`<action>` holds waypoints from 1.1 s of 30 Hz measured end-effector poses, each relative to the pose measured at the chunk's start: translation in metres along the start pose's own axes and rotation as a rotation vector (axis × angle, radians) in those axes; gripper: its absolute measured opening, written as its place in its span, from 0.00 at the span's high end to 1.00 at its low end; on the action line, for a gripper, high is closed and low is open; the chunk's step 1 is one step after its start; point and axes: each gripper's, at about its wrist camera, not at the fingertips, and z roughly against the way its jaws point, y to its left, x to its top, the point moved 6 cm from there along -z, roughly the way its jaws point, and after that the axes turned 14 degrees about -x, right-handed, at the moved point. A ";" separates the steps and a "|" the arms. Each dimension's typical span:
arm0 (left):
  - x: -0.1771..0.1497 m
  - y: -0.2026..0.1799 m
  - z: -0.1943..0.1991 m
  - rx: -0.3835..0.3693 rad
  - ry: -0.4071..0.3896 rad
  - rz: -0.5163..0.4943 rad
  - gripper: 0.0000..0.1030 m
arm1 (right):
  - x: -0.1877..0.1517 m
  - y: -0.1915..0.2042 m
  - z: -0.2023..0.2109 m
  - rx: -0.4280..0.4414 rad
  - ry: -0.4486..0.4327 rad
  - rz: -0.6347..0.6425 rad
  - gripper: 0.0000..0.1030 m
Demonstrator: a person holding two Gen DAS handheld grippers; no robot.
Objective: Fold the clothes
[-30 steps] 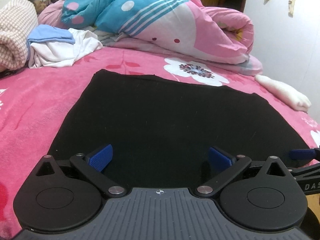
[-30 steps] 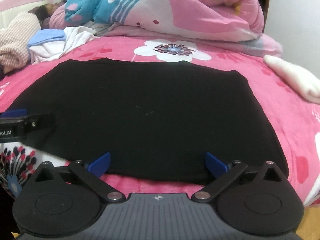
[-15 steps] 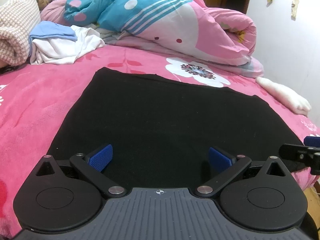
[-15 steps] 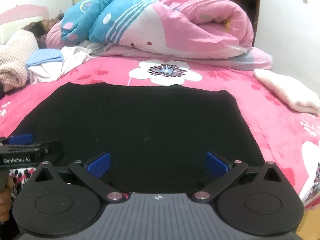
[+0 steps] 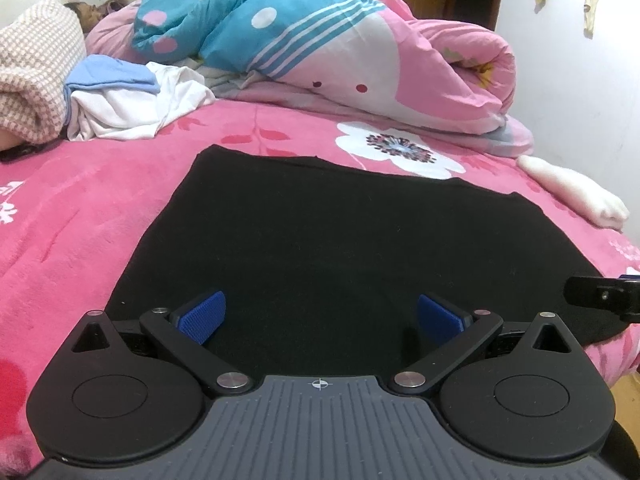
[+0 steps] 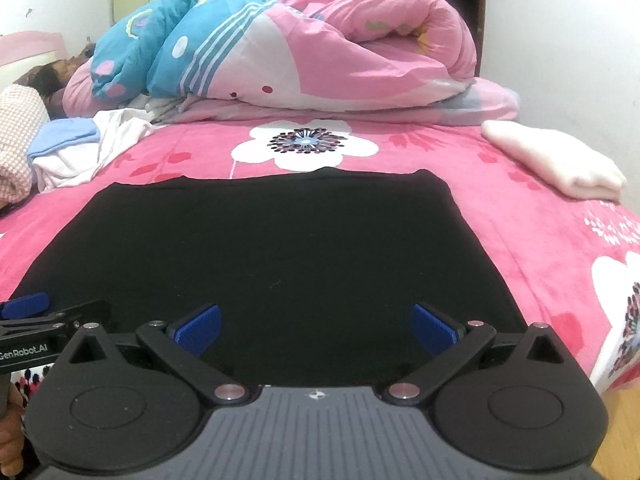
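Note:
A black garment (image 5: 352, 248) (image 6: 272, 248) lies flat as a wide rectangle on the pink flowered bed. My left gripper (image 5: 320, 316) hangs over its near left part, open, with nothing between its blue pads (image 5: 202, 316). Over the near right part my right gripper (image 6: 316, 324) stands open too, blue pads (image 6: 434, 328) wide apart and empty. Each gripper shows at the edge of the other's view: the right one (image 5: 604, 298), the left one (image 6: 36, 320).
A rolled pink and blue quilt (image 5: 320, 52) fills the back of the bed. White and light blue clothes (image 5: 120, 108) are heaped at the back left beside a checked bundle (image 5: 36, 76). A folded cream garment (image 6: 556, 160) lies at the right. Wooden floor (image 6: 616, 432) shows beyond the bed's near right edge.
Both grippers have drawn back and tilted up, so the garment sits lower and farther in each view. Both stayed open. The garment has not moved.

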 end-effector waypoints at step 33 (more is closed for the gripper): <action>0.041 0.000 -0.035 0.078 0.019 -0.081 0.00 | 0.011 0.013 -0.019 0.023 -0.122 0.103 0.00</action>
